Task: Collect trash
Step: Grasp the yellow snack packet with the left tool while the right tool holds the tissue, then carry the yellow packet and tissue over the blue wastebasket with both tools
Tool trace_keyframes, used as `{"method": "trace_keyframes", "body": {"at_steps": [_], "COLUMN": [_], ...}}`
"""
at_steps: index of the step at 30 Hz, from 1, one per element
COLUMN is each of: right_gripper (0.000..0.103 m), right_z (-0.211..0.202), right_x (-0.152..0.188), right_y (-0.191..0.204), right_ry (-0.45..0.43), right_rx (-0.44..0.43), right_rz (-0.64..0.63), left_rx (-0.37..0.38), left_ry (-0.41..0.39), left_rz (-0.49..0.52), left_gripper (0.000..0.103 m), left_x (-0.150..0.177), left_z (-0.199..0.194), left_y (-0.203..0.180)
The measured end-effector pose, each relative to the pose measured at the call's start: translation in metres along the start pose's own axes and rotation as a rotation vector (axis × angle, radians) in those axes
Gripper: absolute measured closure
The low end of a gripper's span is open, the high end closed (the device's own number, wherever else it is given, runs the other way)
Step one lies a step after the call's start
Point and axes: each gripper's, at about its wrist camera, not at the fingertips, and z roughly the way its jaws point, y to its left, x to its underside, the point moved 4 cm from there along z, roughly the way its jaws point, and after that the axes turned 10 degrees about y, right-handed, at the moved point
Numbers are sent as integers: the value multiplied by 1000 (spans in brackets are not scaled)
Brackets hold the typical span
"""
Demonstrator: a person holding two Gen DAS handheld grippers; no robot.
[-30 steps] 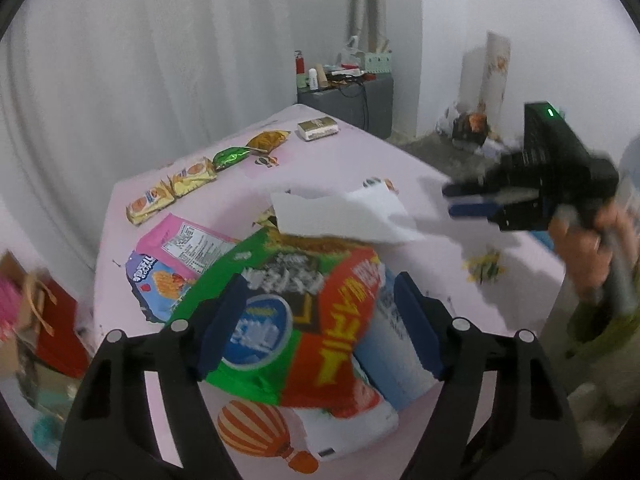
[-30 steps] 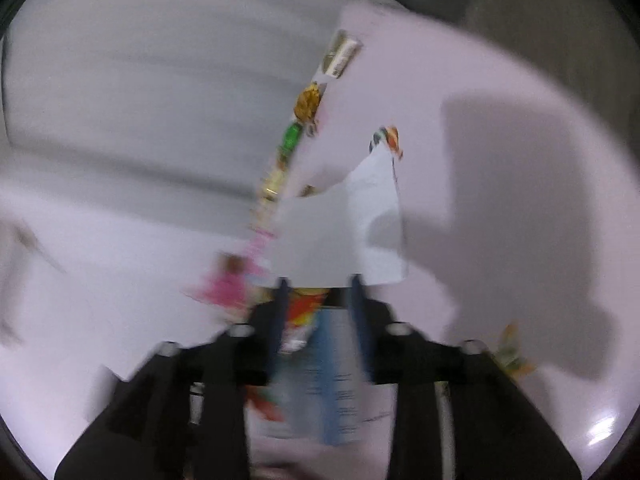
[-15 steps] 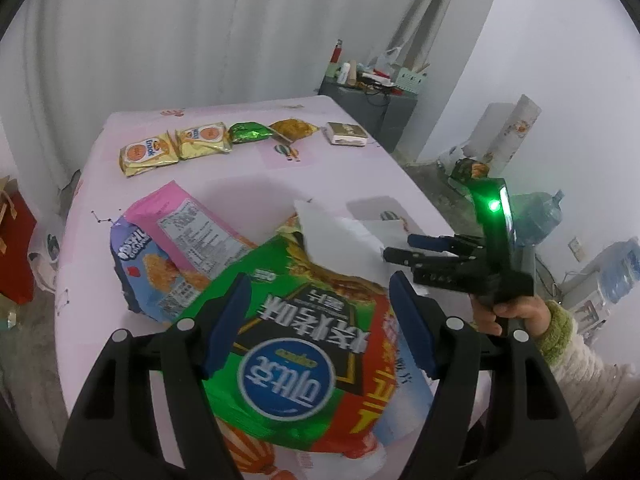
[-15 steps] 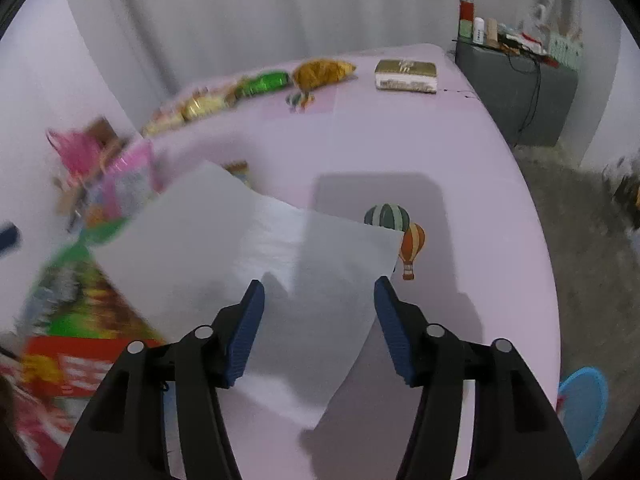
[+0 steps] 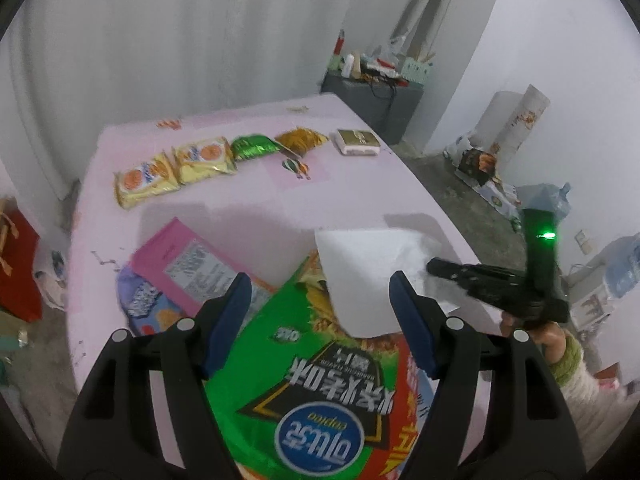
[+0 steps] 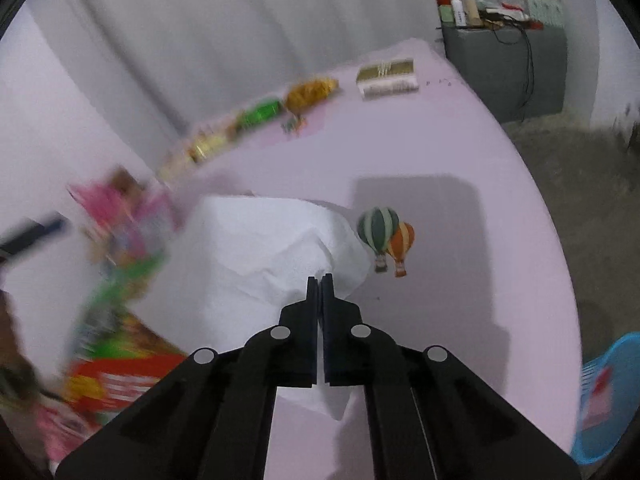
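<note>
- Left wrist view: left gripper (image 5: 320,316) stands wide, the green-and-red snack bag (image 5: 320,392) between its blue pads (image 5: 226,320). The bag fills the gap, so prob. a grip on a wide thing, but pad contact can't be told for sure. Bag held up off the pink table (image 5: 360,188), likely as the place to gather the trash.
- Same view: white paper napkin (image 5: 368,276) lies just beyond the fingertips, partly over the bag's far edge. Right gripper (image 5: 434,269) comes in from the right, its tip at the napkin's edge.
- Unopened snack packs (image 5: 176,170) sit in a row well beyond the fingers; prob. not trash.
- Right wrist view: right gripper (image 6: 319,280) has just snapped closed, jaws fully together w/ the white paper napkin (image 6: 272,256) pinched at the tip. The sheet bunches up ahead of and left of the fingers, so it can be lifted whole.
- Snack bag (image 6: 120,320) blurred at left of the fingers; blue basket (image 6: 600,400) low at right, off the table.
</note>
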Motion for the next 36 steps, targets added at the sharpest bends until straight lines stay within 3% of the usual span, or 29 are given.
{"method": "trace_keyframes", "body": {"at_steps": [4, 7, 12, 19, 24, 26, 30, 36], "right_gripper": [101, 101, 101, 101, 101, 101, 101, 101], "right_z": [-33, -58, -89, -78, -65, -63, -62, -65], "right_x": [-2, 2, 17, 44, 54, 57, 59, 60], "right_y": [-2, -8, -20, -43, -54, -56, -58, -58], "right_ry": [-83, -142, -207, -156, -123, -116, -115, -121], "right_rx": [-135, -142, -95, -84, -91, -92, -98, -98], "right_rz": [57, 84, 97, 173, 223, 231, 240, 242], "left_rx": [69, 110, 96, 3, 26, 30, 24, 69], "left_ry": [91, 150, 244, 368, 454, 482, 511, 478], "left_rz": [-77, -127, -122, -45, -64, -79, -85, -99], "left_gripper": [37, 40, 40, 40, 41, 51, 63, 89], "left_x": [-13, -21, -31, -47, -53, -52, -51, -53], "left_z": [26, 44, 71, 118, 151, 160, 172, 168], "left_y": [9, 14, 10, 0, 2, 5, 7, 8]}}
